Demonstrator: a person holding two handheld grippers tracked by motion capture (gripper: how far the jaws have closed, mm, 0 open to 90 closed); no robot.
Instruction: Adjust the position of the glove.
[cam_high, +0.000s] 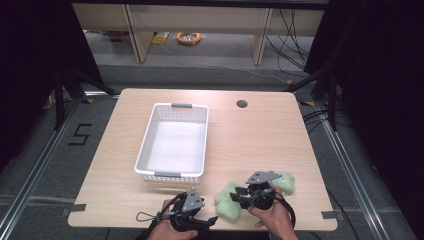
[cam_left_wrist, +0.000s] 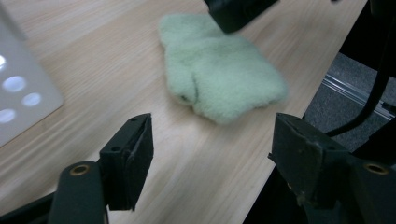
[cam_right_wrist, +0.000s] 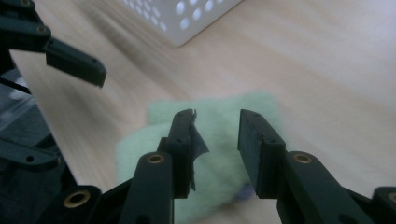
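A pale green fluffy cloth (cam_high: 225, 205) lies bunched on the wooden table (cam_high: 260, 135) near its front edge, right of centre. My right gripper (cam_high: 236, 195) hovers just over the cloth with its jaws pointing left. In the right gripper view the right gripper (cam_right_wrist: 215, 128) is open by a narrow gap, the cloth (cam_right_wrist: 219, 105) below it and nothing pinched. My left gripper (cam_high: 209, 220) sits at the front edge, left of the cloth. It is open wide (cam_left_wrist: 212, 140), facing the cloth (cam_left_wrist: 219, 74) a short way ahead.
A white perforated basket (cam_high: 150, 130) stands empty on the table's left-centre, beyond both grippers; its corner (cam_left_wrist: 18, 93) is close by in the left gripper view. A cable hole (cam_high: 242, 104) lies at the back. The table's front edge is right under the hands.
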